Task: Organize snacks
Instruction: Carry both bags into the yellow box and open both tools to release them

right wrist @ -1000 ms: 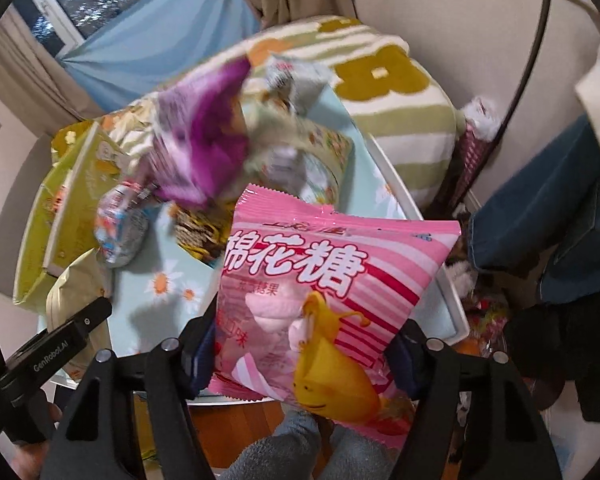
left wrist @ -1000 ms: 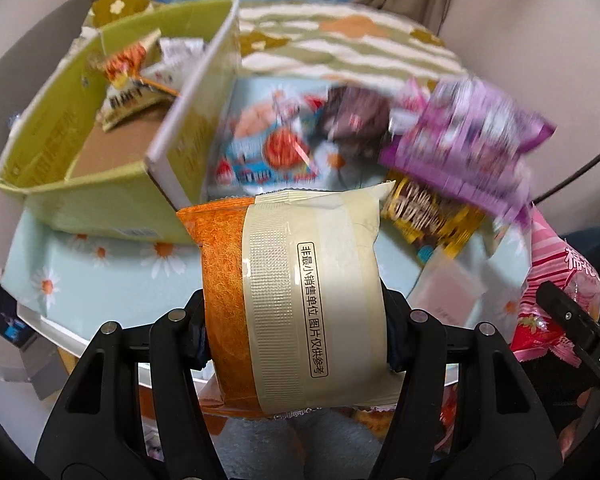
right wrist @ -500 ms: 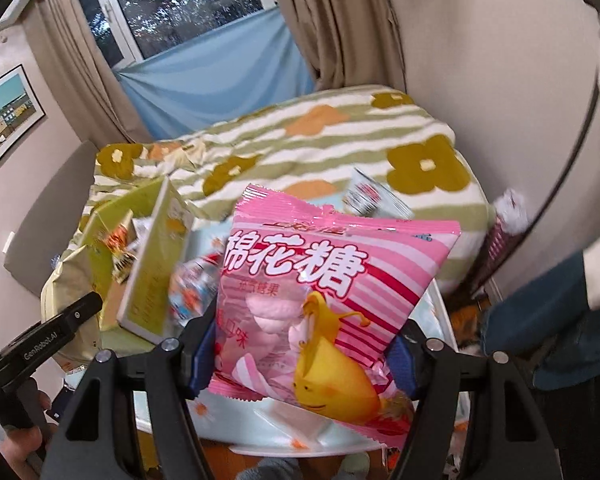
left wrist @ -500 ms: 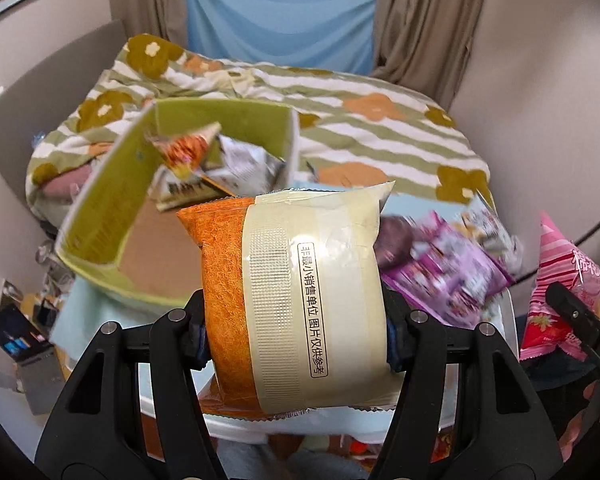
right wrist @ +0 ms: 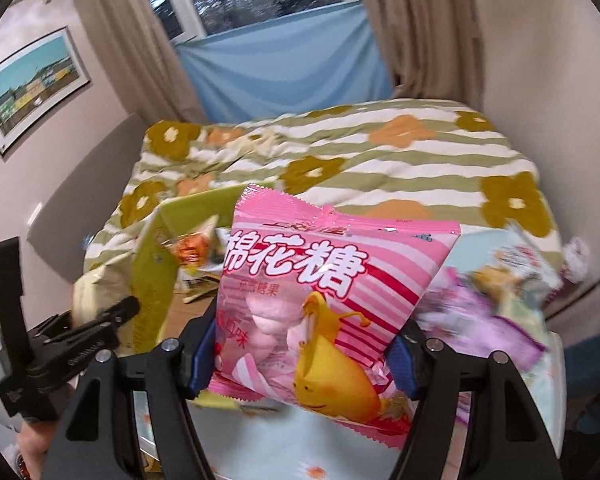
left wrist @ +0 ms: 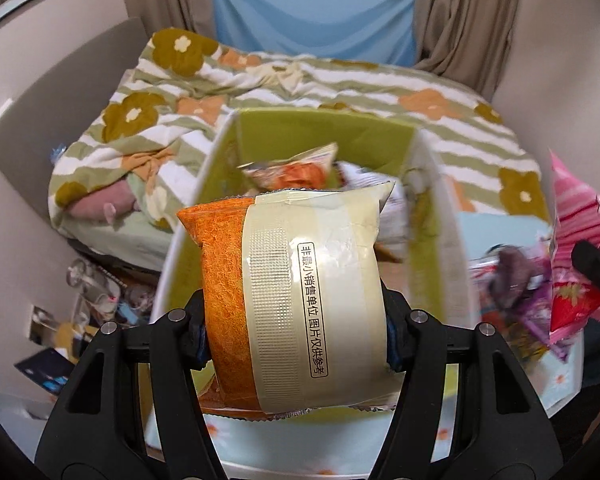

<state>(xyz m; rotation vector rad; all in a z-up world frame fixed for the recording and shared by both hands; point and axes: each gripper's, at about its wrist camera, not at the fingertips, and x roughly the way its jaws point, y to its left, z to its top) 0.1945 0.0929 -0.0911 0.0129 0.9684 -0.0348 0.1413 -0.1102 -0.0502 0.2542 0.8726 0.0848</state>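
My left gripper [left wrist: 294, 328] is shut on an orange and cream snack bag [left wrist: 296, 292] and holds it over the near end of the green cardboard box [left wrist: 324, 128]. Some snack packets [left wrist: 296, 170] lie at the box's far end. My right gripper [right wrist: 300, 344] is shut on a pink marshmallow bag [right wrist: 324, 300], held above the table to the right of the box [right wrist: 152, 272]. The pink bag also shows in the left wrist view [left wrist: 576, 256]. The left gripper shows in the right wrist view [right wrist: 84, 336].
Loose snack packets, purple ones among them [right wrist: 488, 312], lie on the light blue daisy tablecloth [right wrist: 284, 440] right of the box. A bed with a striped flower blanket [right wrist: 380, 160] stands behind the table. Clutter lies on the floor at the left [left wrist: 92, 284].
Both grippers have risen and swung left with their bags. The box has come from the upper left to straight ahead of the left gripper. The loose snacks have slid off to the right.
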